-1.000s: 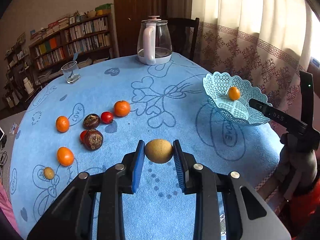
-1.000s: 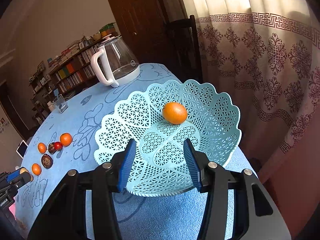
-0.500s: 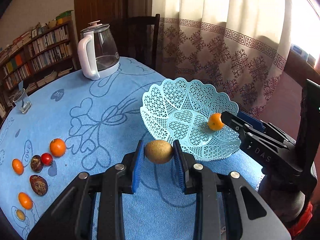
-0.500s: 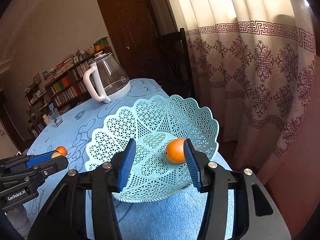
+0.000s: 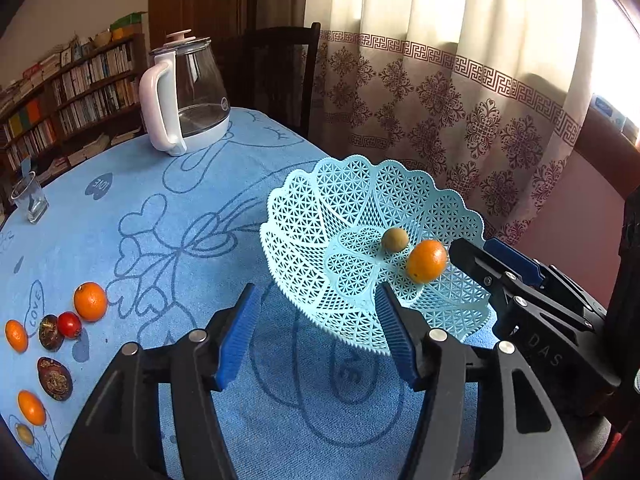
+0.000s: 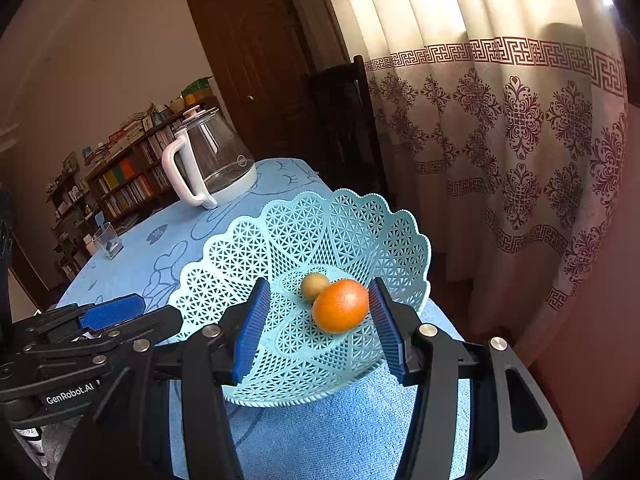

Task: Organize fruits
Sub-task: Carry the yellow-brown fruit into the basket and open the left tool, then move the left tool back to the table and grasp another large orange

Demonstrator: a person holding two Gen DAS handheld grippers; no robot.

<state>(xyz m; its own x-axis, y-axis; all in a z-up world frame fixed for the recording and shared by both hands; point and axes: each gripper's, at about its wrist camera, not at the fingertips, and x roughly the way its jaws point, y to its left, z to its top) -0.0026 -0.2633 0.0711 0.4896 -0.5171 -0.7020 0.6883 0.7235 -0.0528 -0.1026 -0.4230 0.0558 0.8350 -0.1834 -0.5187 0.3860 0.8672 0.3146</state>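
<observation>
A pale blue lattice basket (image 5: 304, 240) (image 6: 248, 248) stands tilted near the table's right edge. In it lie a tan round fruit (image 5: 395, 239) (image 6: 315, 286) and an orange (image 5: 427, 261) (image 6: 340, 306), side by side. My left gripper (image 5: 316, 336) hovers just before the basket's near wall; its jaws are opening and nothing is between them. My right gripper (image 6: 318, 328) (image 5: 492, 258) reaches over the basket's rim from the right. Its jaws are opening too, and the orange shows between them with the pads not pressing it.
Several loose fruits lie on the blue cloth at the left: an orange (image 5: 90, 301), a red one (image 5: 69, 324), a dark one (image 5: 55, 378). A glass kettle (image 5: 188, 96) and a tumbler (image 5: 30, 200) stand at the back. Behind are a chair and a curtain.
My left gripper carried the tan fruit right to the basket, then let go; the fruit now lies inside beside the orange. The right jaws have widened slightly.
</observation>
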